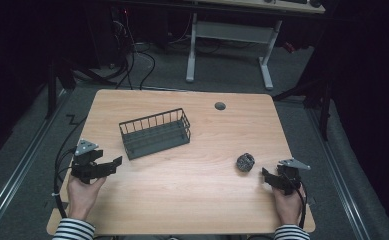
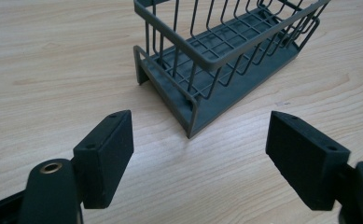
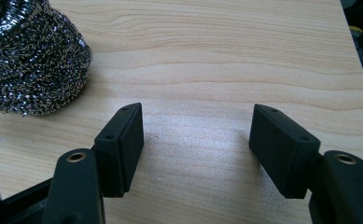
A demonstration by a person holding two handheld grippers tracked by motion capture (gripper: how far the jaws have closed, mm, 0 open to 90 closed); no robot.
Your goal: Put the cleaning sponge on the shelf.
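A dark grey wire basket (image 1: 155,133) stands left of the table's middle, with nothing inside it (image 2: 226,51). A steel-wool scouring ball (image 1: 245,162) lies toward the right edge. My left gripper (image 1: 113,163) is held low at the front left, open, its jaws pointing at the basket's near corner a short way off (image 2: 200,151). My right gripper (image 1: 265,176) rests at the front right, open with nothing between its jaws (image 3: 198,140). The scouring ball (image 3: 30,56) sits just ahead and to the left of those jaws, apart from them.
The wooden table (image 1: 202,200) has a round cable hole (image 1: 220,106) near its far edge. Beyond it stand a white desk frame (image 1: 229,45) and cables on the dark floor. Bare wood lies between the basket and the ball.
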